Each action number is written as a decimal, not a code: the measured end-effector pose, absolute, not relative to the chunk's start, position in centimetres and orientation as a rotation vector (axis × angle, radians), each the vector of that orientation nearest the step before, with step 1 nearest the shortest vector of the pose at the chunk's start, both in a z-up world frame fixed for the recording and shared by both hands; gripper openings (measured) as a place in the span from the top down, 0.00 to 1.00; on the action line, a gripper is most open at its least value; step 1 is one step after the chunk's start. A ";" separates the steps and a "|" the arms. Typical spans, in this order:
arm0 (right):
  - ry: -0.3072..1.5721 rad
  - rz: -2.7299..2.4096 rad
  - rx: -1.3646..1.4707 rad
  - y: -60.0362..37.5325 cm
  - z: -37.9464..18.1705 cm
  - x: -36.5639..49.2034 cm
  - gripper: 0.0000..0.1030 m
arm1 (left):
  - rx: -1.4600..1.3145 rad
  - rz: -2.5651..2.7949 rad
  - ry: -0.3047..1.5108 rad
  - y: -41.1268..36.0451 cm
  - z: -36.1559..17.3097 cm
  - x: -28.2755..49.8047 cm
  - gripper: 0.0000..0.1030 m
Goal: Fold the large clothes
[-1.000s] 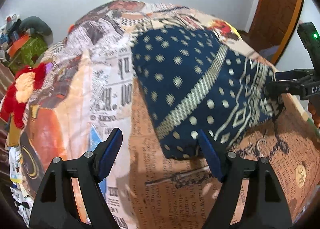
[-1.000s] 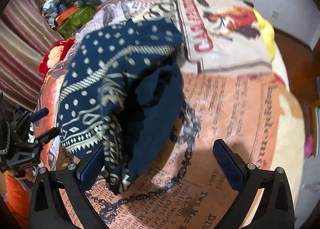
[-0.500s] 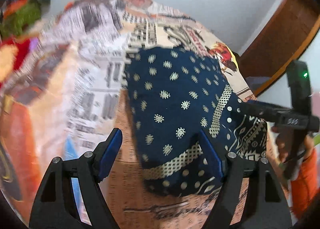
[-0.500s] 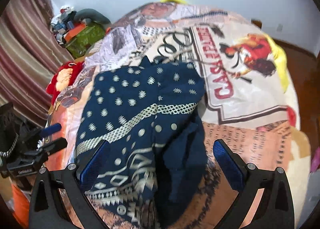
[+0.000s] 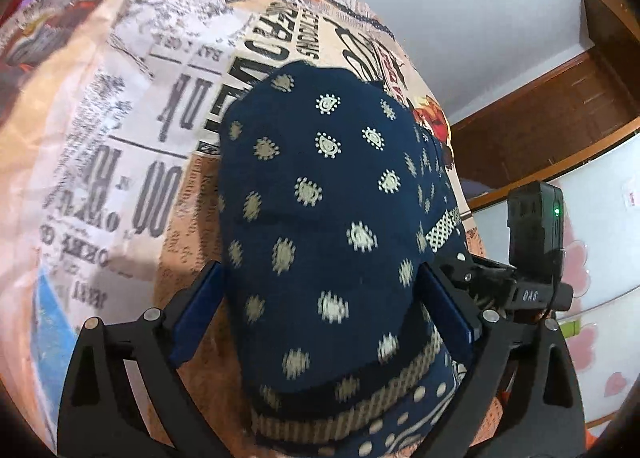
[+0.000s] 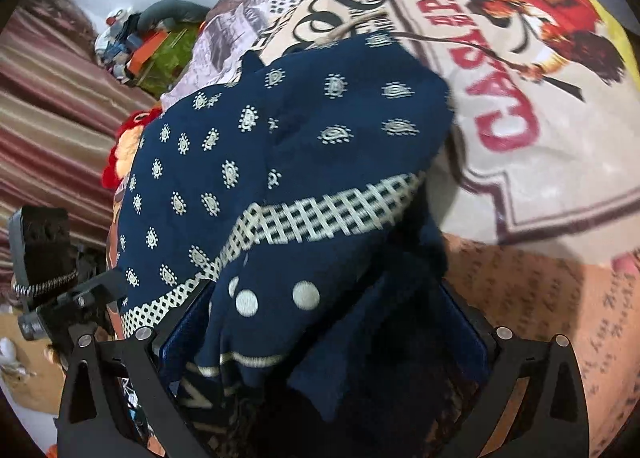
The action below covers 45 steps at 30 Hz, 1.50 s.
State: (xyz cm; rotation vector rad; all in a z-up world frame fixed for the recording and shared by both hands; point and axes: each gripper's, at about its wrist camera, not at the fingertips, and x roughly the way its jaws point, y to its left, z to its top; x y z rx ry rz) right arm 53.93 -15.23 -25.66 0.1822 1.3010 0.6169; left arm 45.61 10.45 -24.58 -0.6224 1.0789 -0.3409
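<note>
- The navy patterned garment (image 5: 320, 242) lies bunched and partly folded on the printed bedspread (image 5: 132, 162), mid-frame.
- Left gripper (image 5: 320, 306) has just been opening; jaws wide, straddling cloth, apparently gripping nothing.
- Right gripper (image 6: 324, 322) spreads wide over the lower fold, hold unclear.
- Tidier folds remain, I reckon.

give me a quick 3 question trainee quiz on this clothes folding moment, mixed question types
1. True or false: the navy patterned garment lies on a plain white sheet.
2. What sits between the fingers of the left gripper? A) the garment B) a pillow C) nothing
3. Which device shows at the right edge of the left wrist view?

Key:
1. False; the bedspread carries newspaper-style print.
2. A
3. The right gripper, beside the garment.
</note>
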 end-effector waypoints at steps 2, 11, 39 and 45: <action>1.300 0.630 0.180 -14.6 -25.9 54.2 0.00 | -0.617 -0.333 1.082 10.2 -25.1 46.3 0.01; 1.313 0.679 0.259 -13.1 -26.8 55.8 0.01 | -0.629 -0.339 1.103 9.9 -27.0 47.8 0.01; 1.135 0.829 0.205 -8.4 -18.0 47.9 0.64 | -0.499 -0.328 0.924 12.7 -15.4 38.4 0.28; 1.054 0.858 0.175 -7.3 -13.6 45.2 0.64 | -0.474 -0.309 0.852 14.7 -11.5 35.3 0.28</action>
